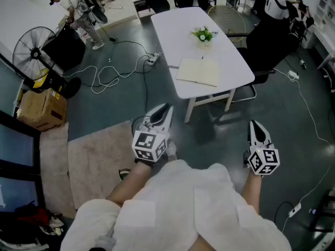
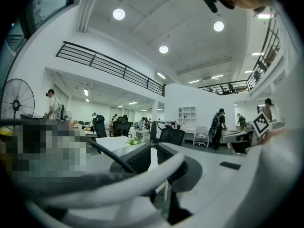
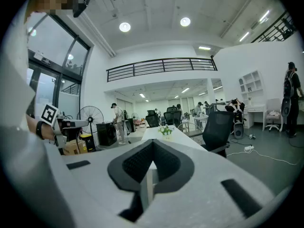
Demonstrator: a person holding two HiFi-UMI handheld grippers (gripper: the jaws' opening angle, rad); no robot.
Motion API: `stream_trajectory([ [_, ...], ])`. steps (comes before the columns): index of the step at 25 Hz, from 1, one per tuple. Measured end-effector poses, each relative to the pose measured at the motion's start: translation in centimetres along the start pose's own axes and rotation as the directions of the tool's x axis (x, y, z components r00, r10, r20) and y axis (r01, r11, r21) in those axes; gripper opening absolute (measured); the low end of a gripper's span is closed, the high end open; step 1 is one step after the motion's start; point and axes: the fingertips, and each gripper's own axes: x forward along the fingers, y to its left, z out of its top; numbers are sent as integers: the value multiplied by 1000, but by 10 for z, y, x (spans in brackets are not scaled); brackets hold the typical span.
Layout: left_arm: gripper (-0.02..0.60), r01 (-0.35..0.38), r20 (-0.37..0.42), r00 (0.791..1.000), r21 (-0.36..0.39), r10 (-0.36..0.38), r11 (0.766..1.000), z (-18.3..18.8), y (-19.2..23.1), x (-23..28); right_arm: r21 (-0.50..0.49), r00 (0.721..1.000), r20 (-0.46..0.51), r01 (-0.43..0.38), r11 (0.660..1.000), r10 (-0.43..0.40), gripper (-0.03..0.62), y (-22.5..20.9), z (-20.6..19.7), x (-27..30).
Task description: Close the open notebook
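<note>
An open notebook (image 1: pixel 199 71) lies flat on the near end of a white table (image 1: pixel 172 33), with a small potted plant (image 1: pixel 203 35) just behind it. Both grippers hang over the floor well short of the table, in front of my white-clad body. My left gripper (image 1: pixel 165 109) points toward the table with its jaws a narrow gap apart and nothing between them (image 2: pixel 154 148); a dark cable crosses in front of its camera. The right gripper (image 1: pixel 254 123) is shut and empty (image 3: pixel 152 144). The gripper views show the plant (image 3: pixel 165 131) and table (image 2: pixel 114 144) far ahead; I cannot make out the notebook there.
A black office chair (image 1: pixel 269 48) stands at the table's right side. White cables (image 1: pixel 112 72) trail over the floor at left, near a standing fan (image 1: pixel 34 51) and a cardboard box (image 1: pixel 42 109). A pale rug (image 1: pixel 99 161) lies by my feet. People stand far off.
</note>
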Motion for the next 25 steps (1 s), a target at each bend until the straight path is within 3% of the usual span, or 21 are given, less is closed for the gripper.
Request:
stream_trajectory([
  [13,38,1,-16,1000,6,-1,1000,-5,-8,-4,-16,1000,-10,-20,1000,20,0,3,0,-4],
  [17,38,-6,-20,1000,7,7,1000,-6,-9,-2,18,998,-8,-69,997,69,2,7,-3,-1],
  [25,38,-42,-24,999,7,43,999,-6,11,-1,-9,993,-36,-112,994,112,5,18,-10,25],
])
